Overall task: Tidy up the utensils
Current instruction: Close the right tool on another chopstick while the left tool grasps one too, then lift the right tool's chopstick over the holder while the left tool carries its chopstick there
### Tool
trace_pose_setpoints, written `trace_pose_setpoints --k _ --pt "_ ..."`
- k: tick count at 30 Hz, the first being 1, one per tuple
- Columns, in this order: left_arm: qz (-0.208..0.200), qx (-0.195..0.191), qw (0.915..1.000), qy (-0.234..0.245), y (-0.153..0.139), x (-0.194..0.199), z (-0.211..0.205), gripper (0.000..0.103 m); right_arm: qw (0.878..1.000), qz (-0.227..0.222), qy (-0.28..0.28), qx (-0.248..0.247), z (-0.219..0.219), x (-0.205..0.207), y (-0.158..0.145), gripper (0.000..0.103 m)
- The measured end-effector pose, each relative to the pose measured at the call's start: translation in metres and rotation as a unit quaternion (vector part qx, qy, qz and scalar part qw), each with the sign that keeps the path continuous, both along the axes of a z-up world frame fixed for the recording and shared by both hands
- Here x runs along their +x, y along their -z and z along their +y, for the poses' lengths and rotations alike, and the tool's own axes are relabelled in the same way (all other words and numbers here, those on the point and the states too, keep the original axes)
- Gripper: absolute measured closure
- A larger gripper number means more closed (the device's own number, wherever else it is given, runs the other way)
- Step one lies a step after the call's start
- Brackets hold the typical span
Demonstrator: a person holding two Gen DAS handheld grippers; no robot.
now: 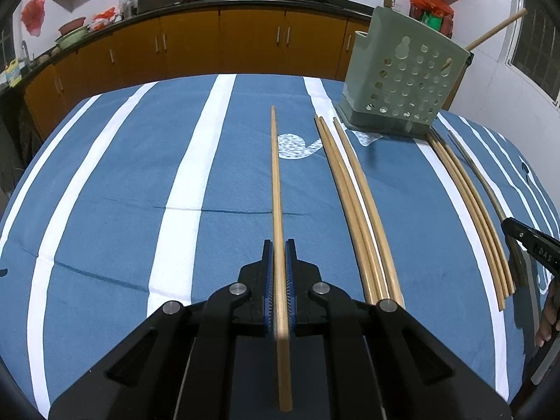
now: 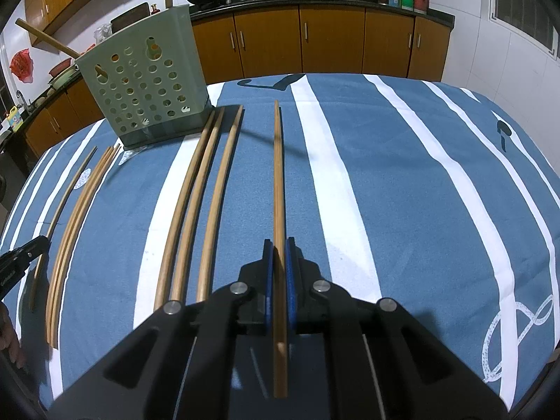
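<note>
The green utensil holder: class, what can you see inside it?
Two wooden handles stick out of the green utensil holder, and wood shows through its holes. Their lower ends and anything else inside are hidden by its walls.

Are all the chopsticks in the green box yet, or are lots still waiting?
Just starting. The pale green holed plastic holder has one wooden stick poking out. The left tongs pinch one wooden chopstick; the right tongs pinch another. Six loose chopsticks still lie on the blue striped cloth.

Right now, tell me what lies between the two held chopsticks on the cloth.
Two groups of three loose chopsticks, seen in both wrist views.
</note>
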State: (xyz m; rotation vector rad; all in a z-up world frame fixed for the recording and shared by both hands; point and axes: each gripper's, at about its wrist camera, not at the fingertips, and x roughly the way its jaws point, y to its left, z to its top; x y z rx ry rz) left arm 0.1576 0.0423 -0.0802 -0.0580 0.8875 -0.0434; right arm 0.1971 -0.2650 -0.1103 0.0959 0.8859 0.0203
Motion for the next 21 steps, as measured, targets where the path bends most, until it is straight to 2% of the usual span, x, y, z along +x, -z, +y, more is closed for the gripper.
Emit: trace_pose_setpoints --k 6,13,21 --pt "0.001 0.002 1.0000 0.009 -0.003 0.001 -0.004 0.096 1.000 0.002 -0.004 -0.002 0.000 0.002 -0.004 0.095" --pt "-0.067 -0.004 0.9977 0.002 -0.048 -0.002 0.005 0.096 0.998 -0.067 0.006 0.006 -0.008 -0.005 -0.054 0.095" --pt "-0.139 -0.026 0.9898 -0.021 -0.098 -0.007 0.018 0.096 0.992 -0.128 0.012 0.018 -0.015 -0.014 -0.097 0.095"
